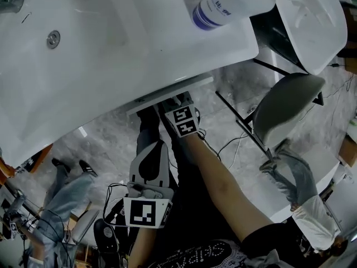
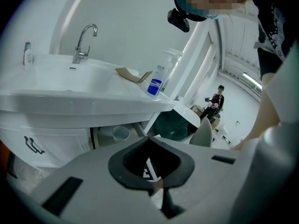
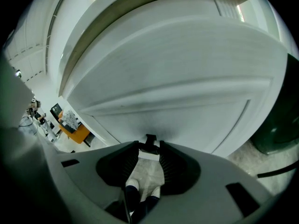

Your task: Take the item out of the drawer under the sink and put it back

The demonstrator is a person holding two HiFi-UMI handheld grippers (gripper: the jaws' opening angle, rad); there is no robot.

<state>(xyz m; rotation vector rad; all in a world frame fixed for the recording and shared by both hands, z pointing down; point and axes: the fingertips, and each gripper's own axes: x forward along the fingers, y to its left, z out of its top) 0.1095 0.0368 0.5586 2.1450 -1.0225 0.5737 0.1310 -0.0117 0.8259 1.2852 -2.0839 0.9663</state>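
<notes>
This is a bathroom mock-up standing inside a large work hall, not a real home bathroom. A white sink [image 1: 83, 94] with a chrome tap [image 2: 85, 40] and a spray bottle [image 1: 220, 4] sits on a white cabinet [image 3: 177, 92]. Around it are loose cables [image 1: 233, 145] on the stone-patterned floor [image 1: 106, 144], a chair [image 1: 284, 108], an orange table [image 3: 77, 133], long ceiling lights [image 2: 251, 80] and another person [image 2: 216, 99] standing far off.

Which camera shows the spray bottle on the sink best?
The left gripper view: the spray bottle stands whole and upright on the sink. The head view catches it from above, partly cut off; the right gripper view misses it.
</notes>
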